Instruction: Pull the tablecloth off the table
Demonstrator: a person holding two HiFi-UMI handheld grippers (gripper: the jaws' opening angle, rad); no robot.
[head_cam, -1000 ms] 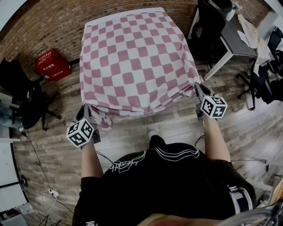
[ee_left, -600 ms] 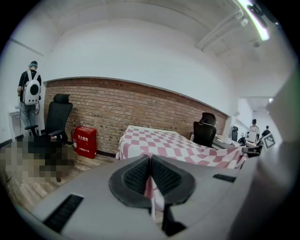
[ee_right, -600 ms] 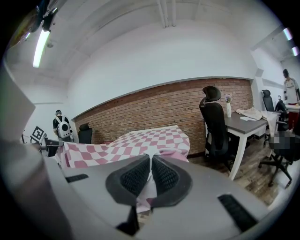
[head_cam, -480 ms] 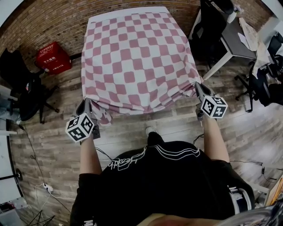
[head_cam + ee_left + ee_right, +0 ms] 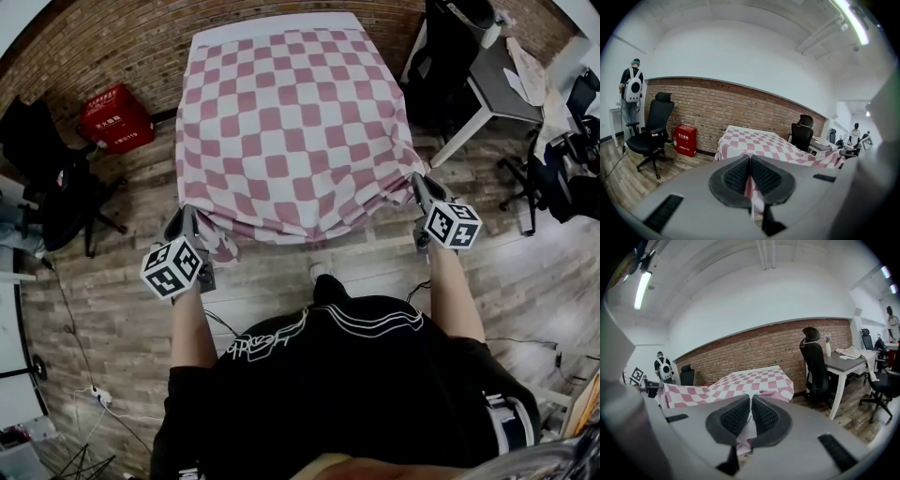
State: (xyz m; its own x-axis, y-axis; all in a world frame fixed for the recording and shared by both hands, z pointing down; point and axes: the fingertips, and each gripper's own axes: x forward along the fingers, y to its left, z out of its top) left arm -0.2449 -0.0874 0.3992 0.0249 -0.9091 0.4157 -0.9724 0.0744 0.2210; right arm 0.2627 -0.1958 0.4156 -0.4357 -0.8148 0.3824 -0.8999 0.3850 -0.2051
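Observation:
A pink-and-white checked tablecloth (image 5: 291, 122) covers the table, and a narrow white strip of the table (image 5: 272, 22) shows at its far edge. My left gripper (image 5: 187, 221) is shut on the cloth's near left corner, which hangs bunched below the jaws. My right gripper (image 5: 418, 184) is shut on the near right corner. In the left gripper view the pads (image 5: 737, 176) pinch a fold of tablecloth (image 5: 759, 143). In the right gripper view the pads (image 5: 736, 414) likewise clamp the tablecloth (image 5: 750, 379), which stretches back to the table.
A red crate (image 5: 117, 119) stands by the brick wall at the left, with a black office chair (image 5: 52, 183) nearer. At the right are a white desk (image 5: 497, 84) and black chairs (image 5: 441, 56). A person with a backpack (image 5: 633, 89) stands far left.
Both grippers keep their hold on the cloth's near corners. The right one has risen slightly. The cloth still lies over the table.

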